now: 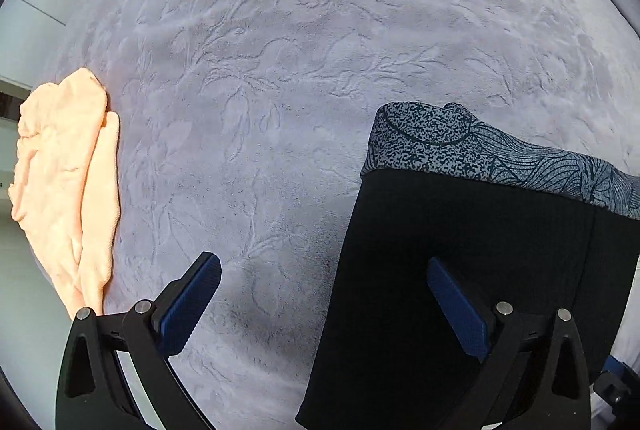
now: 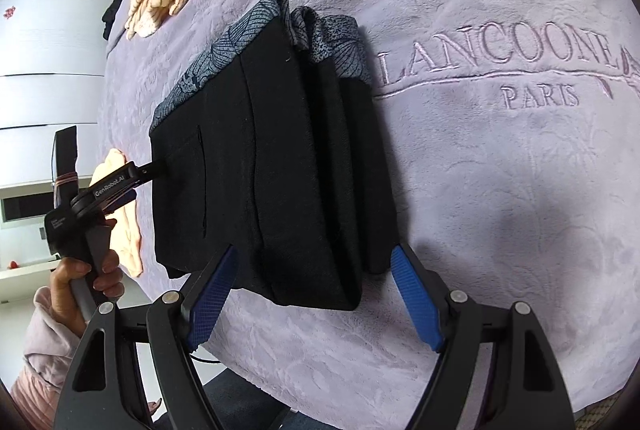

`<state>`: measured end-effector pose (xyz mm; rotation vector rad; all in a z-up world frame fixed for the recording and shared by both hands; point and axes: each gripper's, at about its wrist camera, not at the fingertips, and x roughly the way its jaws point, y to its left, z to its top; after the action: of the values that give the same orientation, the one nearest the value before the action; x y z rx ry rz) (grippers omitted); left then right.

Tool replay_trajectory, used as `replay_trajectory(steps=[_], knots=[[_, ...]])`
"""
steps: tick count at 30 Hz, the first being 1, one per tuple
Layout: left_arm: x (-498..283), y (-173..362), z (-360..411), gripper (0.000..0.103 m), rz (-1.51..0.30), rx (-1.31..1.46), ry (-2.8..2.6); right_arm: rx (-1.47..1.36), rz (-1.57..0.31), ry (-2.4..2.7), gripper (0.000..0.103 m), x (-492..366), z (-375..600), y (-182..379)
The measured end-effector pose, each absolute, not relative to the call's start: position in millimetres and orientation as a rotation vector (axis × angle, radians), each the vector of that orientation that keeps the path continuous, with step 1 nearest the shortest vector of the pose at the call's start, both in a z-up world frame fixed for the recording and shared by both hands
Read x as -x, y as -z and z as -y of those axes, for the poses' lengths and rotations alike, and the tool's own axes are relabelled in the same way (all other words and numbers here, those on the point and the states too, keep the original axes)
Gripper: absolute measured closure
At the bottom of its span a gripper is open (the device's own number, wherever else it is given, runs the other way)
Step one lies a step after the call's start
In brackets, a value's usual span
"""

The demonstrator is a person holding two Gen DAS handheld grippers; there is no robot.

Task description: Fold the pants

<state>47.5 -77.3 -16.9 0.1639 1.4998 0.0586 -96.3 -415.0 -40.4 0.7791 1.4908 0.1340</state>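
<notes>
My black pants [image 2: 280,158] lie folded small on the purple bed [image 2: 500,190]. My left tool [image 1: 324,282] and right tool [image 2: 312,278] are both wide open, holding nothing. I should press the folds flat, gently.

The pants [image 2: 280,170] are matt black cloth with a printed grey waistband. The bed cover [image 1: 280,70] is lilac plush with an embossed pattern. Each tool [image 2: 312,294] is matt black plastic with blue ribbed pads [image 2: 416,302] and shiny metal pins.
</notes>
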Motion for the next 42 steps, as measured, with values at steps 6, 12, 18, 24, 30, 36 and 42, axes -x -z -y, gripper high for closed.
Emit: replay_trajectory(steps=[6, 12, 18, 24, 30, 36, 42], knots=[[-38, 10, 82, 0.0, -1.491, -0.225, -0.018, -0.79, -1.493, -0.123, 0.021, 96, 417, 42], [-33, 16, 88, 0.0, -1.512, -0.187, -0.005, -0.801, -1.484, -0.121, 0.021, 99, 428, 44], [-21, 16, 98, 0.0, -1.513, -0.2, 0.037, -0.829, -1.484, -0.125, 0.021, 97, 437, 50], [-19, 25, 103, 0.0, -1.543, -0.157, 0.088, -0.85, -1.491, -0.143, 0.021, 93, 440, 58], [-14, 32, 111, 0.0, -1.553, -0.151, 0.102, -0.849, -1.502, -0.152, 0.021, 86, 441, 64], [-15, 36, 120, 0.0, -1.567, -0.135, 0.134, -0.854, -1.51, -0.165, 0.021, 82, 442, 67], [-20, 47, 118, 0.0, -1.612, -0.008, 0.197, -0.89, -1.502, -0.182, 0.02, 81, 444, 74]])
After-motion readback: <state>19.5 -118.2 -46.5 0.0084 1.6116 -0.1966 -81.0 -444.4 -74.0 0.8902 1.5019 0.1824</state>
